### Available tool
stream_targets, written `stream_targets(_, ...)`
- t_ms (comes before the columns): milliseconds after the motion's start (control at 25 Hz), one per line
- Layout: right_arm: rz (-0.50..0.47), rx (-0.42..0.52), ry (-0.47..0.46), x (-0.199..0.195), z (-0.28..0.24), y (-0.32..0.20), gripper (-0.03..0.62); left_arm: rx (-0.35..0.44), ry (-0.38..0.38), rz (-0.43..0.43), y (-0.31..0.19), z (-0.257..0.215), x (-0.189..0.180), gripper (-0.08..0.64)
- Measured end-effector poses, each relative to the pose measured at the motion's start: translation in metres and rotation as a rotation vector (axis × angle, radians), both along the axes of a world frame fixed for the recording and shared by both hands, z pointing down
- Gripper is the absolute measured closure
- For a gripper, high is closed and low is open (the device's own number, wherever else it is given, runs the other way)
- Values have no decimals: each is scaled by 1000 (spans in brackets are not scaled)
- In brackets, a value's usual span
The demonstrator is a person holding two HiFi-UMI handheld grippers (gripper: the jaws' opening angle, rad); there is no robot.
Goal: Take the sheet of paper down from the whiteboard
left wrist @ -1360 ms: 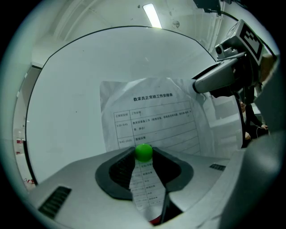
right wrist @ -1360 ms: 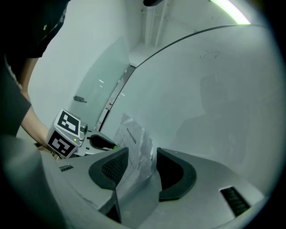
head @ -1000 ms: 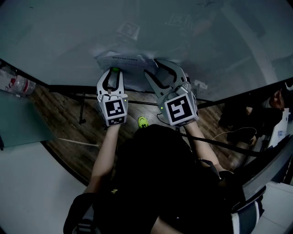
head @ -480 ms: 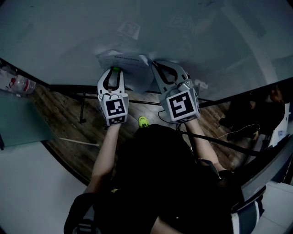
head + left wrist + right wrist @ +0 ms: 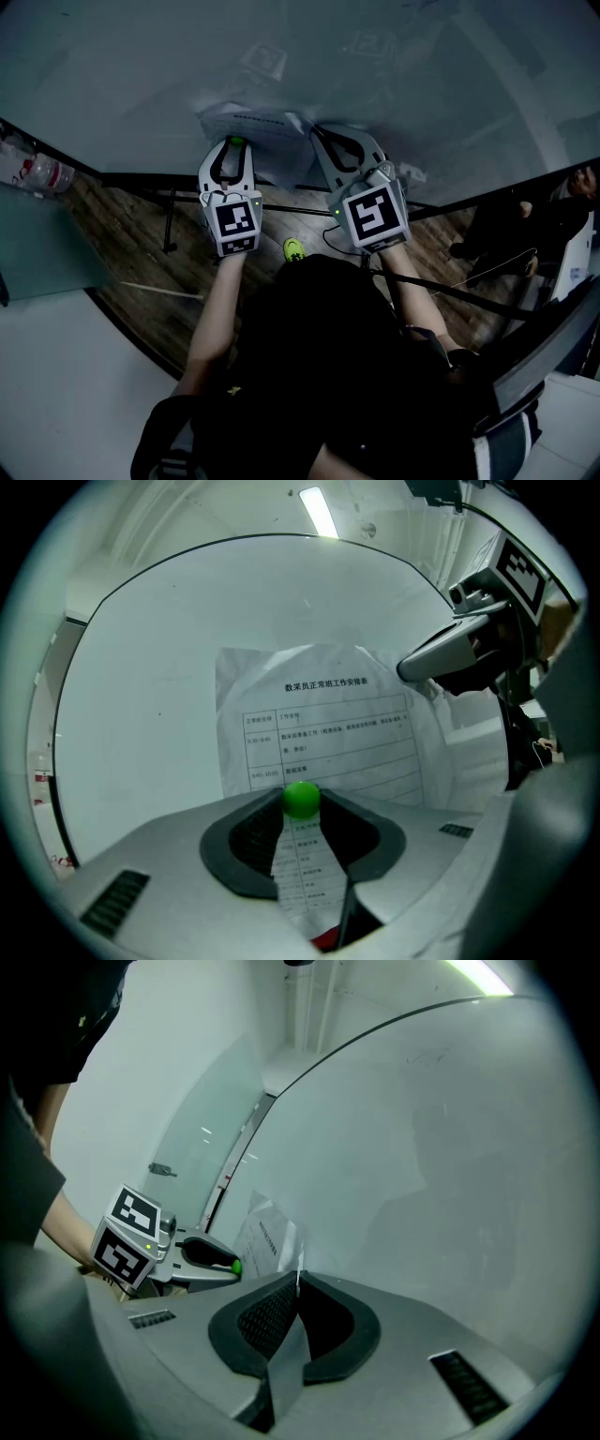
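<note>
Sheet of paper (image 5: 251, 127), not yet off the whiteboard (image 5: 141, 66): your right tool (image 5: 314, 131) has just closed on its edge, your left tool (image 5: 234, 145) grips the green magnet (image 5: 301, 799).

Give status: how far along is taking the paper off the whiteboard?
Done: the right gripper has just closed its jaws on the right edge of the white printed paper sheet. In hand: the left gripper pinches the round green magnet pinning it. Left: pull the magnet off and lift the sheet off the glossy whiteboard, where it hangs.
</note>
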State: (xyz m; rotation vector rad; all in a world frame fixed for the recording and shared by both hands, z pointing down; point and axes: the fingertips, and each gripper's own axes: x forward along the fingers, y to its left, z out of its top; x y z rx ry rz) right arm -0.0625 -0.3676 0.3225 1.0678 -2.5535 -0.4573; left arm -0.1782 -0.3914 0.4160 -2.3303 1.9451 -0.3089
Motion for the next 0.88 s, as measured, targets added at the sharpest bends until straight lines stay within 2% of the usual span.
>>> stream_targets(880, -13, -44, -6, -1, 8, 0, 574, -21, -18, 35, 6, 5, -2, 411)
